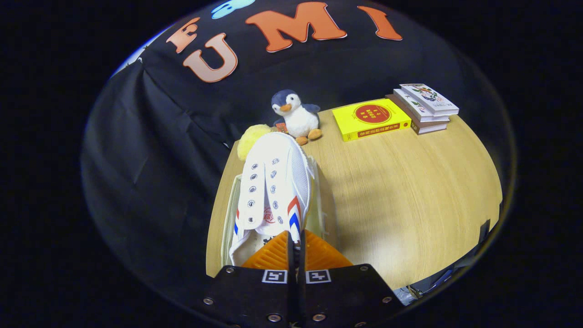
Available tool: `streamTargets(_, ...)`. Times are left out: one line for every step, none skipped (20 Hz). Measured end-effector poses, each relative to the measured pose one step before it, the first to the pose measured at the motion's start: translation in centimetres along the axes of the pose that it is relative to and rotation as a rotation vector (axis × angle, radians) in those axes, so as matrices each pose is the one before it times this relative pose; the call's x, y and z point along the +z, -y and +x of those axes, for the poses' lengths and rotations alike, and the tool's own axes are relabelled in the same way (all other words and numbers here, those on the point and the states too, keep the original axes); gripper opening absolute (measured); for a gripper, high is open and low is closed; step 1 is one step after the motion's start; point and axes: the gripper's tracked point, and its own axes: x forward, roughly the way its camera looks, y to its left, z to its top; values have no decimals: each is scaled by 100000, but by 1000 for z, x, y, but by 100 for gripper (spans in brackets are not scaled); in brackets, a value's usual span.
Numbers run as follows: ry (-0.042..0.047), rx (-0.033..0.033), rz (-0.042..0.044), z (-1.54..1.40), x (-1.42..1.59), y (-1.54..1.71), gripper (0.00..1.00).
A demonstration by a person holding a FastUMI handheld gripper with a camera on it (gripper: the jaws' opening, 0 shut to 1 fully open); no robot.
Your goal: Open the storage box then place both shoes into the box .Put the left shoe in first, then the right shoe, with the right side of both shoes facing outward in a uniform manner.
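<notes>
Pinched together on the heel of a white shoe (pixel 273 187), the gripper (pixel 295 243) holds it over a clear box (pixel 231 200) on the table (pixel 410 191), with a yellow ball (pixel 251 139), penguin toy (pixel 294 114), yellow book (pixel 370 118) and stacked books (pixel 426 107) beyond.

The shoe (pixel 273 182) is just ahead of the gripper (pixel 295 239), whose two fingers pinch its back edge. Under the shoe sits the box (pixel 230 205), on the table (pixel 410 191). Beyond the shoe are a fluffy ball (pixel 251 139) and a toy penguin (pixel 295 116). Right of the penguin lies a book (pixel 370 118), then a stack of books (pixel 426 107).
</notes>
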Motion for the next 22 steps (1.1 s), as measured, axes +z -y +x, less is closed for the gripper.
streamTargets(-1356, -1012, -1217, 698, -601, -414, 0)
streamTargets(-990, -1987, -2155, 611, -337, 64, 0)
streamTargets(-1123, -2509, -1430, 633, -550, 193, 0)
streamTargets(-1081, -2470, -443, 621, -402, 282, 0)
streamTargets(-760, -2194, -187, 551, -376, 197, 1)
streamTargets(-788, -2512, 295, 526, -316, 340, 0)
streamTargets(-875, -2791, 428, 513, -386, 305, 1)
streamTargets(-952, -2991, -346, 482, -469, 281, 1)
streamTargets(-1071, -2941, -425, 585, -343, 393, 1)
streamTargets(-531, -1573, -290, 435, -198, 19, 2)
streamTargets(-374, -915, -193, 448, -200, -223, 3)
streamTargets(-437, -1564, -224, 35, -181, -86, 3)
streamTargets(159, -1012, -1196, 204, -27, -80, 4)
streamTargets(451, -79, -1270, -226, 54, -290, 6)
streamTargets(-463, 671, -655, 1, -242, -249, 9)
streamTargets(369, 2867, 507, -313, 80, -638, 17)
streamTargets(2148, 1207, 93, -707, 738, -341, 24)
streamTargets(3755, -1374, -1531, -558, 1268, 420, 30)
streamTargets(4046, -782, -1186, -1299, 1324, 501, 33)
streamTargets(3367, 437, -127, -914, 1148, 280, 44)
streamTargets(3521, 564, -176, -904, 1255, -21, 54)
streamTargets(3679, 214, -141, -910, 1318, 472, 66)
